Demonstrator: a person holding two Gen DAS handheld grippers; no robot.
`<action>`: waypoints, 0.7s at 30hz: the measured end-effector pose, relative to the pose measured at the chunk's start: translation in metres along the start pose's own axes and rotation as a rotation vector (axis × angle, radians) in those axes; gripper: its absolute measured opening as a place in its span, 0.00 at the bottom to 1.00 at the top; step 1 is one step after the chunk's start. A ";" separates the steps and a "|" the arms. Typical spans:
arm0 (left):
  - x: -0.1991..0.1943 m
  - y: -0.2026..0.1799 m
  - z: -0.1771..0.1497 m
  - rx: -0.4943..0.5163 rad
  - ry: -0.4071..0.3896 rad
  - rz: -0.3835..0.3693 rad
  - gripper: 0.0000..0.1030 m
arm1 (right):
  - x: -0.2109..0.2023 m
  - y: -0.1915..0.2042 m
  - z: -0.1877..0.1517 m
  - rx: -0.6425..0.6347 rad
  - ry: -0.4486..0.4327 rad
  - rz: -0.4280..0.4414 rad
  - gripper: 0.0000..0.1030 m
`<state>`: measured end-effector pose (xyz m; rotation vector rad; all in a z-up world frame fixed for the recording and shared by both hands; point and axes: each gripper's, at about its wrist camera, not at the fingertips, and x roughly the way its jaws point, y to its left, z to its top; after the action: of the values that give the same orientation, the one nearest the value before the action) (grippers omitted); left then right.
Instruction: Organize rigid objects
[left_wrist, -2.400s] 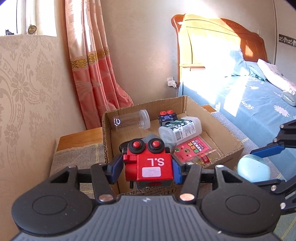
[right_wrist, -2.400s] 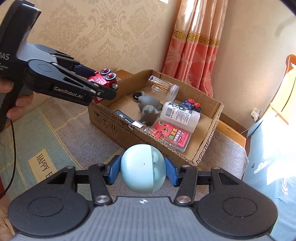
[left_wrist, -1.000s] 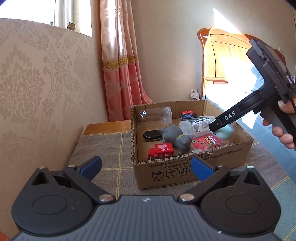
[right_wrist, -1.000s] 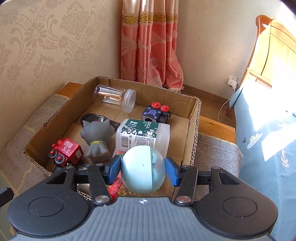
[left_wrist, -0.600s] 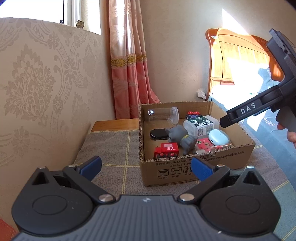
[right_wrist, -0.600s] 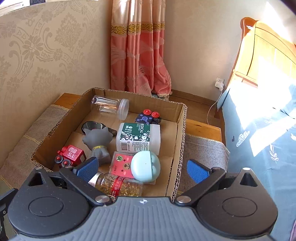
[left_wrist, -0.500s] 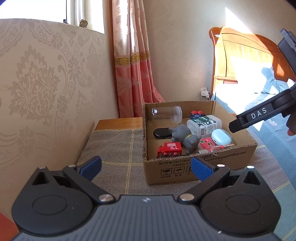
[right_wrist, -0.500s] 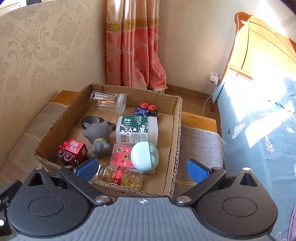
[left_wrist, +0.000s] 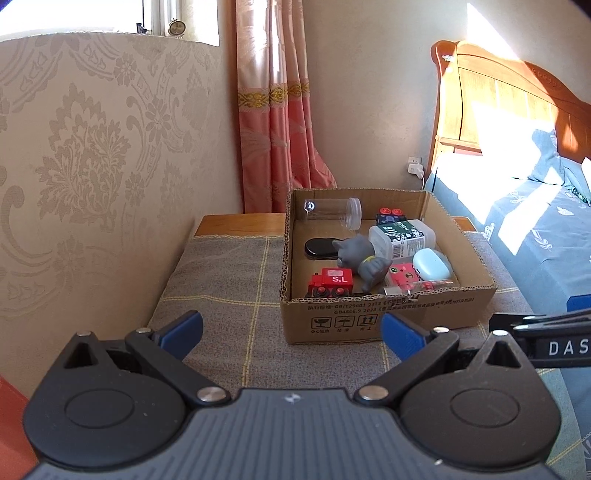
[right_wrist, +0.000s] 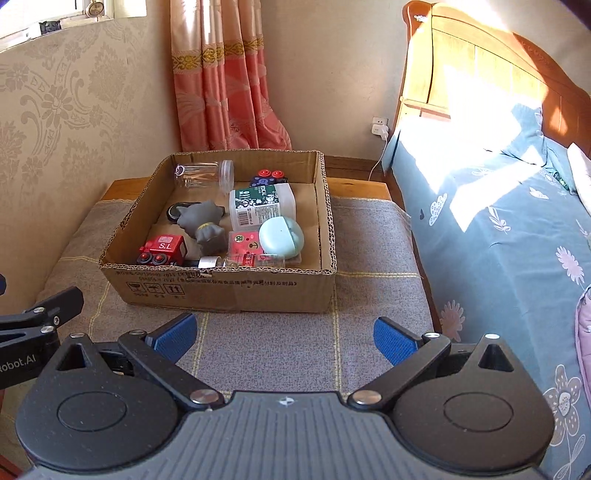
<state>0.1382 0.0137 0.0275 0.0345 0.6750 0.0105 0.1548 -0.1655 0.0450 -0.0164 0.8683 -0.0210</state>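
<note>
A cardboard box (right_wrist: 229, 290) (left_wrist: 388, 317) sits on a grey checked cloth. Inside lie a pale blue round case (right_wrist: 281, 236) (left_wrist: 432, 264), a red toy train (right_wrist: 162, 249) (left_wrist: 330, 282), a grey cat figure (right_wrist: 203, 223) (left_wrist: 360, 258), a white labelled bottle (right_wrist: 262, 206), a clear jar (right_wrist: 203, 173) and a pink packet (right_wrist: 243, 242). My right gripper (right_wrist: 284, 338) hovers open and empty in front of the box. My left gripper (left_wrist: 291, 332) is open and empty too, drawn back on the box's near left.
A wall with patterned paper runs along the left. Pink curtains (right_wrist: 225, 81) hang behind the box. A bed with a blue floral cover (right_wrist: 509, 229) and wooden headboard lies to the right. The cloth (right_wrist: 280, 350) stretches bare before the box.
My right gripper opened and left the pale blue case in the box, then pulled back toward me. My left gripper, open throughout, also drew back and rose a little.
</note>
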 end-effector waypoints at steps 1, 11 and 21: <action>-0.001 -0.001 0.000 0.001 0.002 0.003 0.99 | -0.002 0.000 -0.001 0.005 -0.007 0.002 1.00; -0.006 -0.004 0.003 0.009 0.008 0.011 1.00 | -0.009 -0.001 -0.001 0.012 -0.019 0.011 1.00; -0.008 -0.004 0.004 0.006 0.011 0.015 1.00 | -0.012 -0.002 -0.002 0.013 -0.033 0.006 1.00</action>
<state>0.1347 0.0097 0.0353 0.0453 0.6855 0.0235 0.1452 -0.1669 0.0531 -0.0026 0.8356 -0.0209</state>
